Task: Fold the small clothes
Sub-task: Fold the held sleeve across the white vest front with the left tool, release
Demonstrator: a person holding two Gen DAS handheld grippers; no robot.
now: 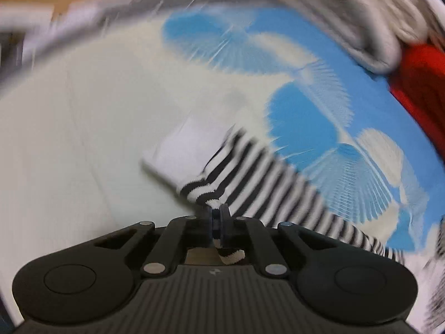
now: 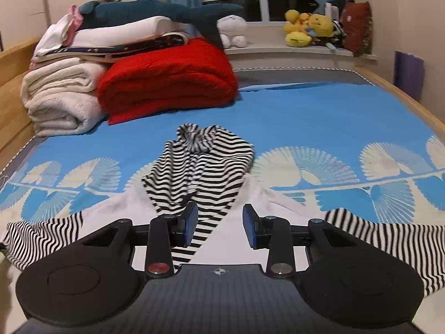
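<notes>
A small black-and-white striped garment with white panels lies on the blue patterned bedsheet. Its striped sleeves spread to the left and to the right. My right gripper hovers low over the garment's near middle, open, and its blue pads press on nothing. The left wrist view is blurred. There my left gripper is shut on a bunched striped edge of the garment, and a strip of cloth pokes out behind the pads. A white part of the garment lies just beyond.
A folded red blanket and a rolled cream blanket sit at the far left of the bed. Stacked bedding with a blue shark plush is behind them. Yellow plush toys line the windowsill. The wooden bed frame borders the right side.
</notes>
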